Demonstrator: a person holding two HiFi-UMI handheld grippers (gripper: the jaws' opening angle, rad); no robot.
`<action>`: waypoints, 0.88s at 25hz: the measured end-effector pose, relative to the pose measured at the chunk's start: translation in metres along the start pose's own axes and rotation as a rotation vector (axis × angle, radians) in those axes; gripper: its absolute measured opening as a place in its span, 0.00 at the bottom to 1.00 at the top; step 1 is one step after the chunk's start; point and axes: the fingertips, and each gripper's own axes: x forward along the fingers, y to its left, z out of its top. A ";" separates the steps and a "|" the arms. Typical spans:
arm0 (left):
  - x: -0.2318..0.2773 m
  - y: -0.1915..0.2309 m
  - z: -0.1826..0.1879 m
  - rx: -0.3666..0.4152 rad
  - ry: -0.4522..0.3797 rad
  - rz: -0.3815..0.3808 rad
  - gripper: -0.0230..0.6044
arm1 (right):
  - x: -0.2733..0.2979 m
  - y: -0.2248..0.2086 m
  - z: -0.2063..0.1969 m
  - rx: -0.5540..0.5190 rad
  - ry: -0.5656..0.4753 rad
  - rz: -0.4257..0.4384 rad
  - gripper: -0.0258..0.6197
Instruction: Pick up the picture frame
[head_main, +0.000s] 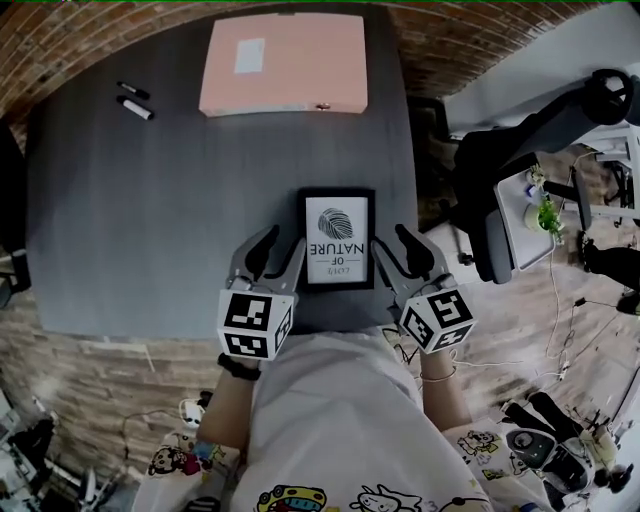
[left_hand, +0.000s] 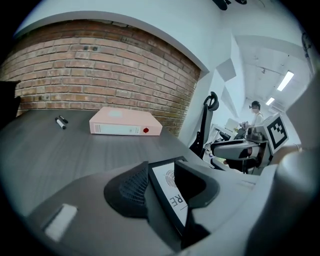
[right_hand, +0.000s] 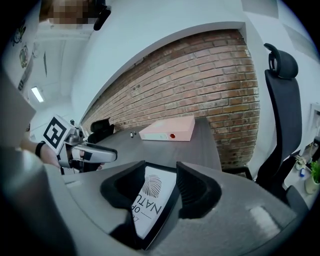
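Dark grey counter (head_main: 120, 220) against a brick wall (left_hand: 100, 75). At the counter's near edge, right of its middle, a black picture frame (head_main: 337, 238) with a fingerprint print, lying flat. Left gripper (head_main: 283, 242) at the counter's near edge, fingers (left_hand: 130, 190) apart astride the frame's left border, not clamped. Right gripper (head_main: 392, 243) likewise, fingers (right_hand: 197, 187) apart astride the right border. At the counter's far edge, a pink binder (head_main: 285, 62); toward its far left corner, two markers (head_main: 134, 100).
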 end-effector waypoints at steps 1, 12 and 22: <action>0.003 -0.001 -0.003 0.002 0.008 -0.005 0.31 | 0.001 -0.002 -0.003 0.005 0.006 -0.001 0.33; 0.034 -0.005 -0.036 -0.010 0.090 -0.012 0.31 | 0.017 -0.013 -0.035 0.091 0.054 0.004 0.33; 0.050 -0.002 -0.064 -0.028 0.141 0.008 0.30 | 0.020 -0.019 -0.059 0.170 0.079 0.013 0.33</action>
